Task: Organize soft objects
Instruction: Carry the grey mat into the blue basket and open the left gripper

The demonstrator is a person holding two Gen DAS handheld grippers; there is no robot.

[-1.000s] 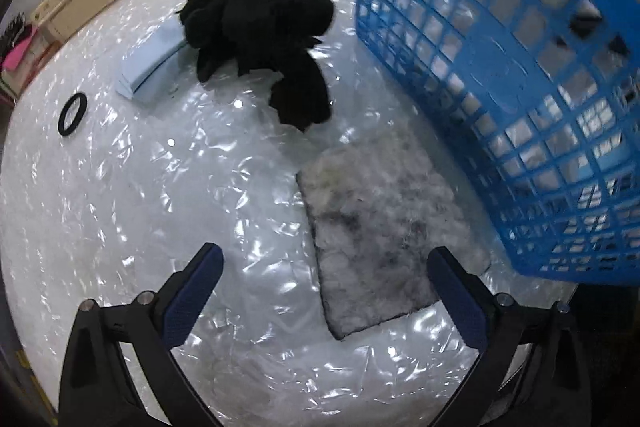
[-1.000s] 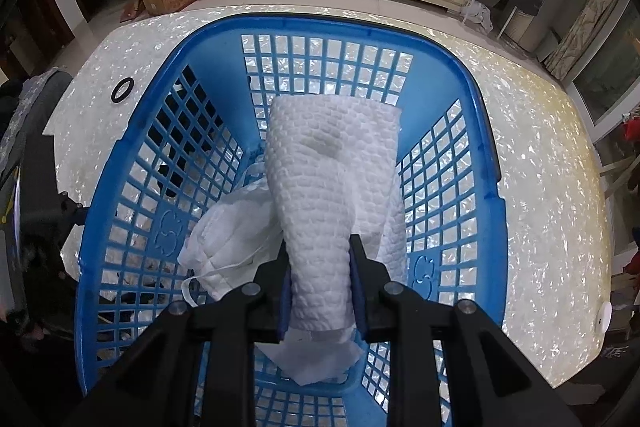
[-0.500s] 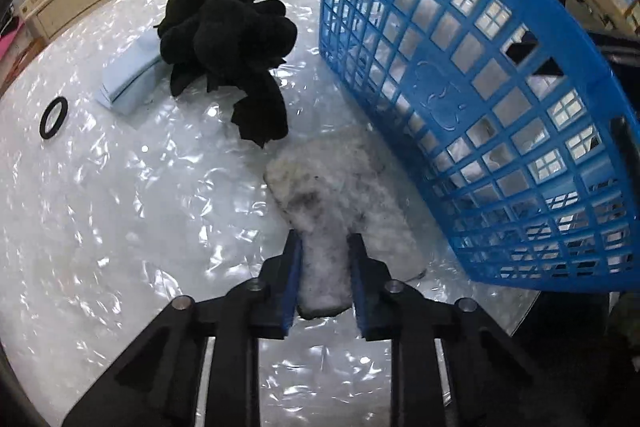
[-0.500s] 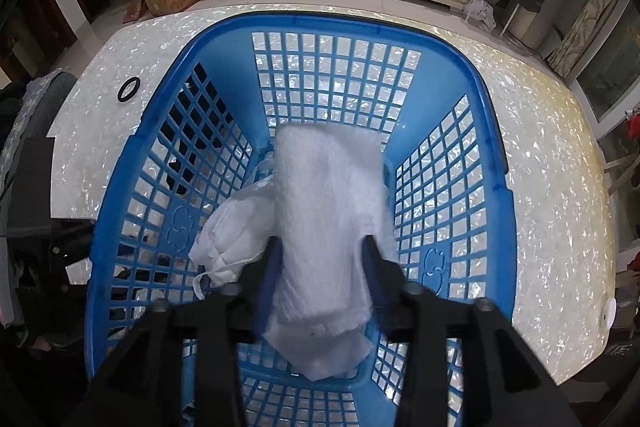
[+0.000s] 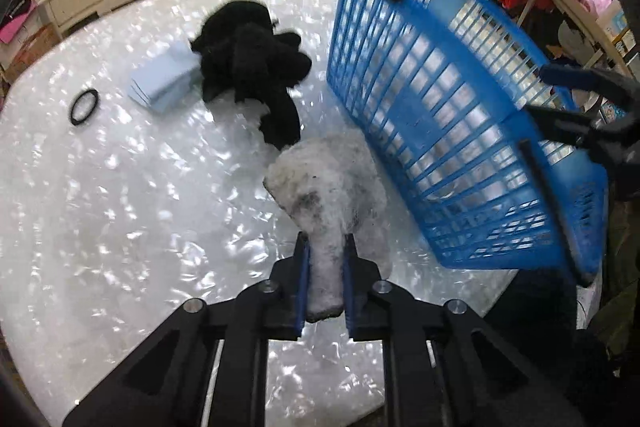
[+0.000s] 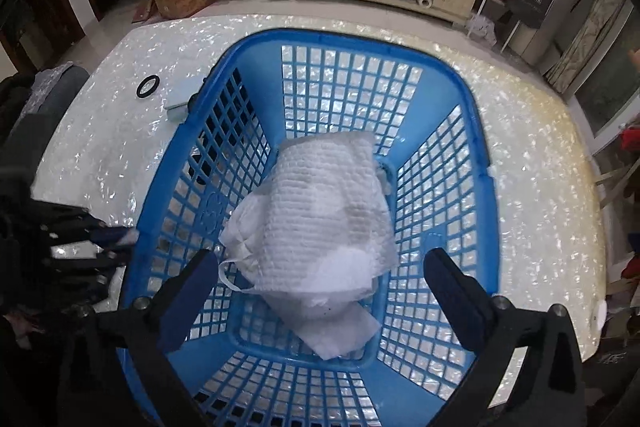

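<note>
- The step in hand looks like a hand-over of turns: one cloth is dropped in the basket, the next one is picked up.
- In the left wrist view, the left gripper point(image 5: 325, 281) is clamped on the near end of a fluffy grey-white cloth point(image 5: 328, 183); the rest of it droops toward the pearly white table point(image 5: 120, 211), just beside the blue laundry basket point(image 5: 460, 131) at 3 o'clock.
- At 11 o'clock lie a black plush cloth point(image 5: 256, 67), a pale blue folded cloth point(image 5: 162, 81) and a black hair ring point(image 5: 84, 106), not yet collected.
- Next, I judge, the fluffy cloth must clear the basket rim before release.
- In the right wrist view, the right gripper point(image 6: 316, 287) is opening its jaws wide above the basket, touching nothing.
- The basket holds a white waffle-textured cloth point(image 6: 324, 211) over a white face mask point(image 6: 244, 231).
</note>
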